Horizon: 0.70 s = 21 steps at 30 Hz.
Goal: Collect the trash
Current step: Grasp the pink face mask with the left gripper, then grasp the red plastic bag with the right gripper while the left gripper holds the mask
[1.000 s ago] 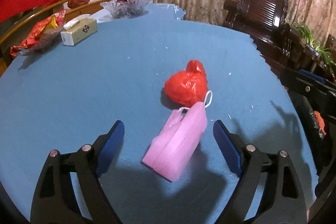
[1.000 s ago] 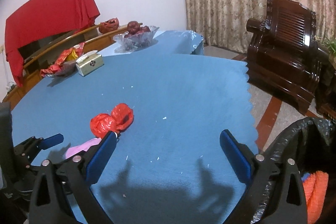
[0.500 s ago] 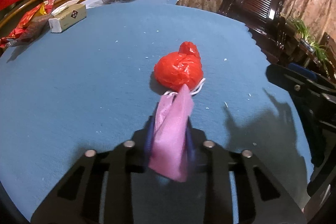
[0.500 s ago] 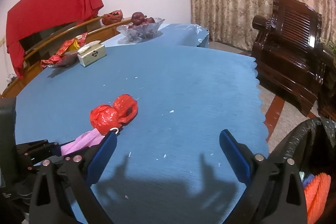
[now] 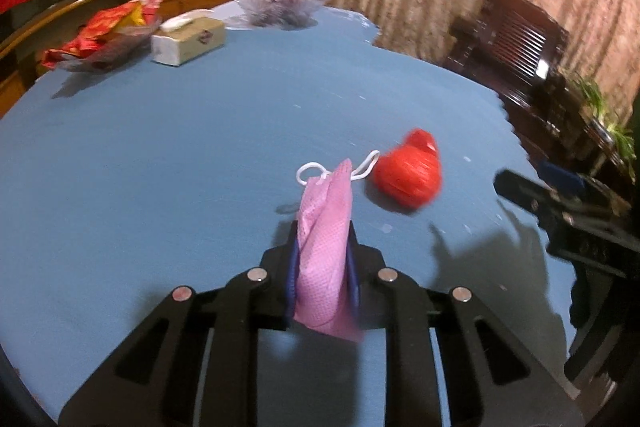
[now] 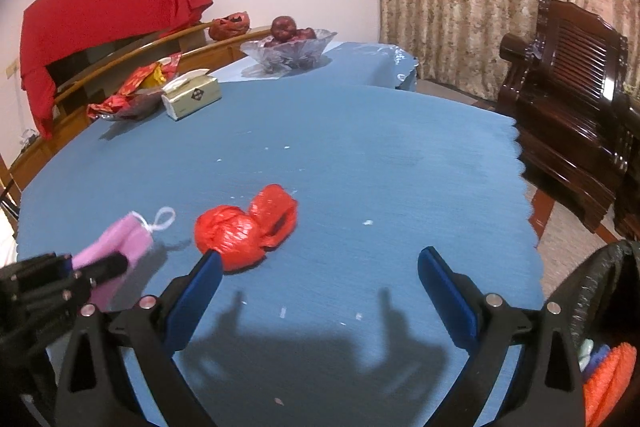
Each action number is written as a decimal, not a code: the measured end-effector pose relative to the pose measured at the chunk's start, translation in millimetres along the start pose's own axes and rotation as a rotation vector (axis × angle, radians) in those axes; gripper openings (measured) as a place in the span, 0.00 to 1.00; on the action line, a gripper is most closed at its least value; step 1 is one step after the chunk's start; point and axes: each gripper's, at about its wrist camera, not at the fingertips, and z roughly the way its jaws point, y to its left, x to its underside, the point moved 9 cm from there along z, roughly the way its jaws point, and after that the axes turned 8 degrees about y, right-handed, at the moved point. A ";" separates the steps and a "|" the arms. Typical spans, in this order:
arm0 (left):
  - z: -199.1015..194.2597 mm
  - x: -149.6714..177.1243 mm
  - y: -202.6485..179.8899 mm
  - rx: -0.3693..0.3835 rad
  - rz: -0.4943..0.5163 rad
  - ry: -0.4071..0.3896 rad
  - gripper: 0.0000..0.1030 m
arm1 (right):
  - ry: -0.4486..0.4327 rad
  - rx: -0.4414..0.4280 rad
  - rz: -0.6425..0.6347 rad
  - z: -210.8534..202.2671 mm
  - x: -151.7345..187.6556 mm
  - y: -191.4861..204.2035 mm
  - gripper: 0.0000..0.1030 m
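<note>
step: your left tool (image 5: pixel 322 259) grips the pink mask (image 5: pixel 326 247), lifted off the counter (image 5: pixel 180 155) | right tool (image 6: pixel 318 291) gapes, holding nothing | next: carry it to the trash bag (image 6: pixel 600 291), right of your right tool

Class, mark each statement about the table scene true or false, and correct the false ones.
1. The left hand-held gripper is shut on the pink face mask. True.
2. The right hand-held gripper is holding the red plastic bag. False: its jaws stand wide open and empty, and the bag lies on the blue tablecloth.
3. The tissue box stands at the far side of the table, near a glass bowl of fruit. True.
4. The red plastic bag is already in the bin. False: it lies on the table; the black-lined bin is past the table's edge at lower right.
5. The mask's white ear loops are visible. True.
</note>
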 end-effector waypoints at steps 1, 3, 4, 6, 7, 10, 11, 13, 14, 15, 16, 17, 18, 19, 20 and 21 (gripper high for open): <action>0.6 -3.0 4.5 -0.010 -0.004 -0.003 0.18 | 0.001 -0.004 -0.004 2.6 -1.5 4.0 0.93; 1.9 -8.7 12.5 -0.025 -0.016 -0.008 0.18 | 0.002 -0.009 -0.009 8.1 -5.4 11.4 0.93; 2.9 -11.6 16.9 -0.035 -0.022 -0.011 0.18 | 0.003 -0.012 -0.009 9.9 -6.5 13.9 0.93; 4.2 -16.1 22.1 -0.044 -0.025 -0.016 0.18 | 0.005 -0.019 -0.007 16.0 -10.5 20.7 0.93; 5.0 -18.5 24.6 -0.049 -0.026 -0.019 0.18 | 0.006 -0.021 -0.006 18.4 -11.6 23.2 0.93; 7.5 -23.3 30.3 -0.059 -0.028 -0.025 0.18 | 0.018 -0.031 -0.006 28.2 -14.5 32.3 0.93; 8.7 -24.6 32.1 -0.061 -0.030 -0.026 0.18 | 0.022 -0.034 -0.007 31.6 -15.4 36.0 0.93; 10.8 -26.2 35.5 -0.067 -0.028 -0.026 0.18 | 0.027 -0.037 -0.010 36.5 -16.0 41.4 0.93; 11.5 -26.5 37.3 -0.069 -0.028 -0.026 0.18 | 0.029 -0.036 -0.012 39.5 -16.2 44.8 0.93; 12.4 -26.9 38.7 -0.072 -0.029 -0.025 0.18 | 0.032 -0.037 -0.014 41.9 -16.8 46.5 0.93; 13.2 -27.2 41.1 -0.074 -0.030 -0.025 0.18 | 0.037 -0.037 -0.016 45.8 -17.5 49.8 0.93; 13.9 -27.5 43.1 -0.078 -0.032 -0.024 0.18 | 0.042 -0.038 -0.015 48.4 -17.7 51.4 0.93; 14.1 -27.6 46.0 -0.082 -0.035 -0.024 0.18 | 0.047 -0.039 -0.015 50.5 -17.8 52.3 0.93; 14.2 -27.6 48.2 -0.084 -0.039 -0.024 0.18 | 0.054 -0.040 -0.014 53.3 -17.6 53.3 0.93; 14.4 -27.5 50.4 -0.086 -0.043 -0.023 0.18 | 0.062 -0.040 -0.014 56.0 -17.3 54.3 0.92; 14.3 -27.5 52.2 -0.087 -0.045 -0.023 0.18 | 0.068 -0.041 -0.016 57.7 -17.2 54.7 0.91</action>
